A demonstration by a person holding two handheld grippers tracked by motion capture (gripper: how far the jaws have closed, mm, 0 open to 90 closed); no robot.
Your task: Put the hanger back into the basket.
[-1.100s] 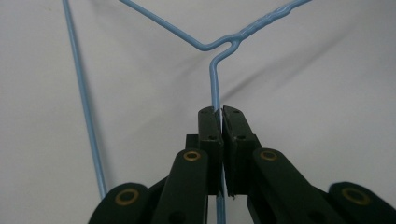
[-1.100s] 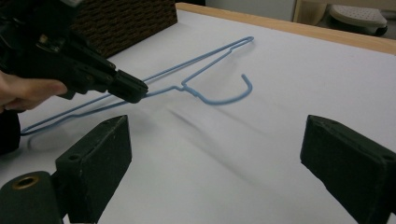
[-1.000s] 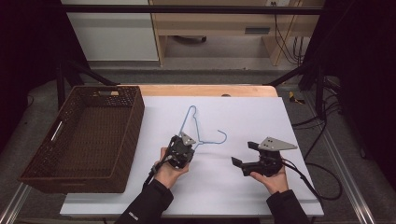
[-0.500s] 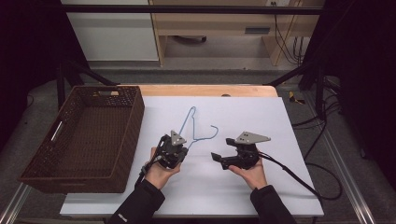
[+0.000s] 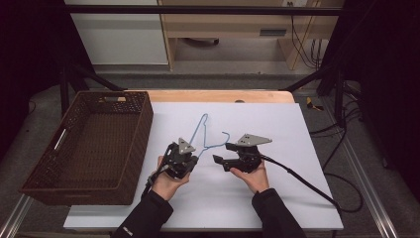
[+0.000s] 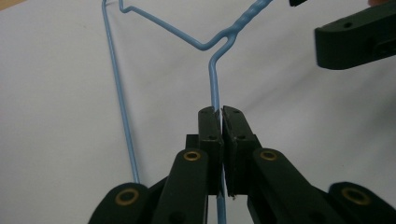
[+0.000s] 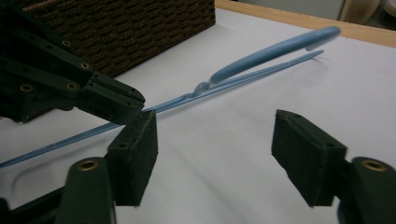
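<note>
Blue wire hanger (image 6: 212,79) clamped in left hand-held gripper (image 6: 222,114), over table

High view looks down; tool views sit close, sharing the hanger (image 6: 212,79).

You get a bright, evenly lit white table (image 5: 277,198) from above in the high view, while everything round it sinks into near-black and the basket (image 5: 89,148) keeps its weave only as dark grain; the whole frame is soft and low in detail. In the left gripper view the light is flat and a bit grey, the hanger (image 6: 215,84) is sharp near the jaws and casts faint soft shadows on the sheet. In the right gripper view your near jaws are crisp, but the hanger's (image 7: 266,56) hook end smears into blur and the far edge goes hazy.
</note>
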